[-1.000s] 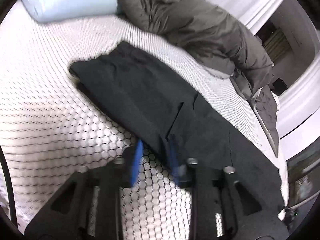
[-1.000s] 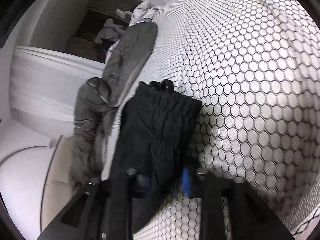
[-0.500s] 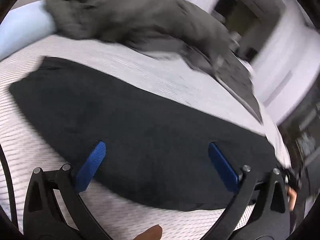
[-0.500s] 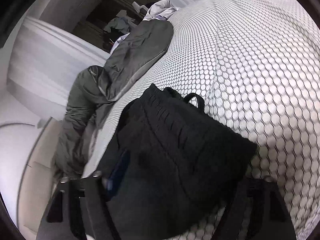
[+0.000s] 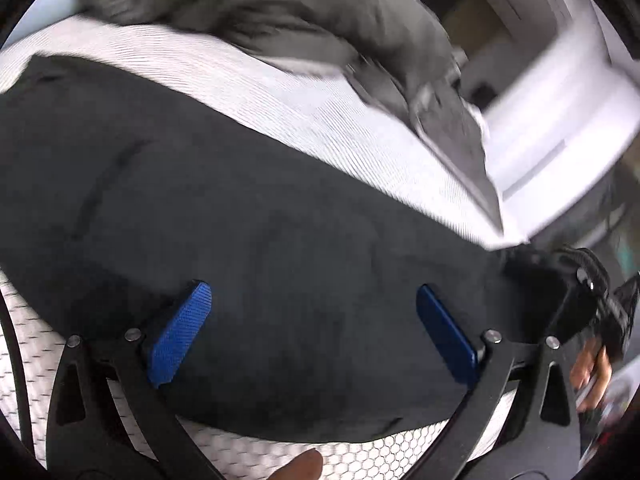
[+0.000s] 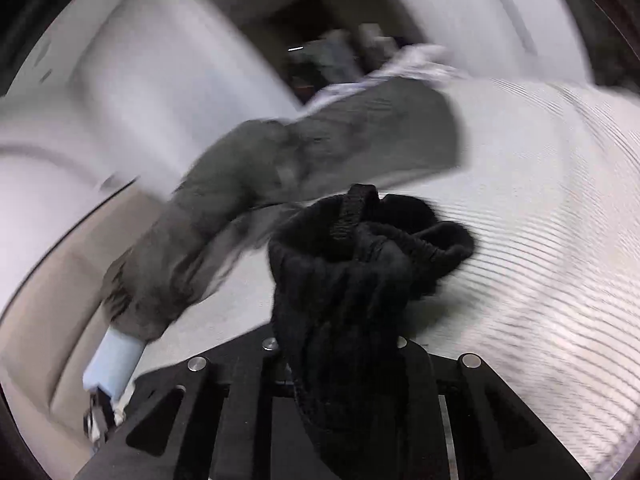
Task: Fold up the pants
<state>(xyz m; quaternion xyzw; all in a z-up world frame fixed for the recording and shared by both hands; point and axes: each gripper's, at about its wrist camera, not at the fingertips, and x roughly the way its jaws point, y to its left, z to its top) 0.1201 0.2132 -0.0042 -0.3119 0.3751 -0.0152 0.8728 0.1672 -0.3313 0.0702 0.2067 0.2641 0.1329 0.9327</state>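
White honeycomb-patterned bedcover (image 5: 352,120); grey duvet (image 5: 280,12) heaped at far side, pale walls beyond. Black pants (image 5: 256,240) spread flat under left gripper (image 5: 314,336), blue pads wide apart above cloth. Right gripper (image 6: 340,352) just closing, clamped on bunched waistband, lifted off bedcover.

Bare honeycomb-patterned bedcover (image 5: 340,120) lies open beyond the black pants (image 5: 260,240), while a heaped grey duvet (image 5: 280,12) blocks the far side and a pale-blue pillow (image 6: 114,364) sits at its end.
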